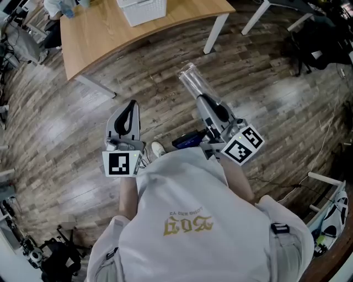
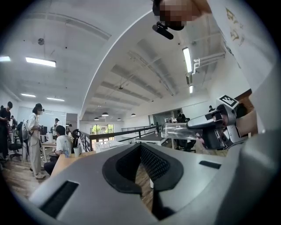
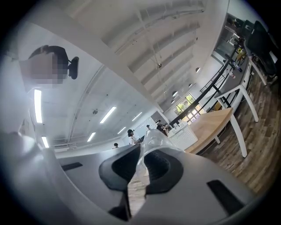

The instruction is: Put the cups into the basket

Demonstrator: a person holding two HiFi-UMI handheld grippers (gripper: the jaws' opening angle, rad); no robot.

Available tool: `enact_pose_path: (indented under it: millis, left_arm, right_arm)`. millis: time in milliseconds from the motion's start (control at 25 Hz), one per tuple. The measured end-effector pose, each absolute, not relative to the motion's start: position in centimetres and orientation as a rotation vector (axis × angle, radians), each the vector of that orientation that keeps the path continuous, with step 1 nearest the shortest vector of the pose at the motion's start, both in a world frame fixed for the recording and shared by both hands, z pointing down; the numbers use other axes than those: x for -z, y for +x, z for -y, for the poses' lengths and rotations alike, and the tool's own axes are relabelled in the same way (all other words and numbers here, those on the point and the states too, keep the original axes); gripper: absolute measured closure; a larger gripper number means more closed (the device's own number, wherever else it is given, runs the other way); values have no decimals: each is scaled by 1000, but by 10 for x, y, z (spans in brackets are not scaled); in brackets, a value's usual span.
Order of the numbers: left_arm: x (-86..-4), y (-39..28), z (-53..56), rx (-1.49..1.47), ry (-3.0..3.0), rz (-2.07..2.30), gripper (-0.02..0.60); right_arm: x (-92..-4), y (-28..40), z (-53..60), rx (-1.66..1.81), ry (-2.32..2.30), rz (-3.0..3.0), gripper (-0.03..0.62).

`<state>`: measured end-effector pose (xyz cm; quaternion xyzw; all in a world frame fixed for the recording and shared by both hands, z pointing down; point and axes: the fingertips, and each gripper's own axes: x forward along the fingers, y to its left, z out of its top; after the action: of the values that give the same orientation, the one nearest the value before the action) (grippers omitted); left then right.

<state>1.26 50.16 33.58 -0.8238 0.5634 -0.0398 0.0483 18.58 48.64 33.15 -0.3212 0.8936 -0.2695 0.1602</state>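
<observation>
Out in front of me, my right tongs (image 1: pixel 205 102) are clamped on a clear plastic cup (image 1: pixel 194 82), gripped by its near end so the rest pokes forward over the wood plank floor (image 1: pixel 265 82). Left tongs (image 1: pixel 131 107) are pinched closed with nothing in them, held beside the right ones, not touching. The white basket (image 1: pixel 144 10) sits on the wooden worktop (image 1: pixel 99 33) ahead of me, well apart from the cup. The left gripper view shows the cup lying sideways in the other tongs, plus some people (image 2: pixel 34 132) at desks way back.
</observation>
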Motion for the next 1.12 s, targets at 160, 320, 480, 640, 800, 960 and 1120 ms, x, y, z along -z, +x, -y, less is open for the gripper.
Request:
enact_pose_path:
  millis: [160,320,480,640,800,960,1120]
  left_arm:
    - [-335,15,-499,124,-2490,-1749,577]
    - [-336,9,-500,115,-2481,-1771,577]
    - [-334,10,-496,112,-2467,-1785,577]
    - [-332,34,-491,118,-2446,-1805,577]
    - [-331,43,-492,118,-2435,-1821,577]
    - [-335,46,-484,124,-2448,-1823,577]
    - [-340,49,-469,127,-2472,-1805,577]
  right_arm:
    - [-330,191,-481,767,-896,-2556,559]
    - [-331,188,-483,773,-890,-2567,559]
    - [-328,191,-478,779,-858,-2555,559]
    - [-323,217,-471,780,-823,-2550,559]
    - [-325,229,-470,792,-816,-2553,559]
    - [-330,232,-464,812,-827,-2549,559]
    - [-331,235,-453,807,-853,-2539,559]
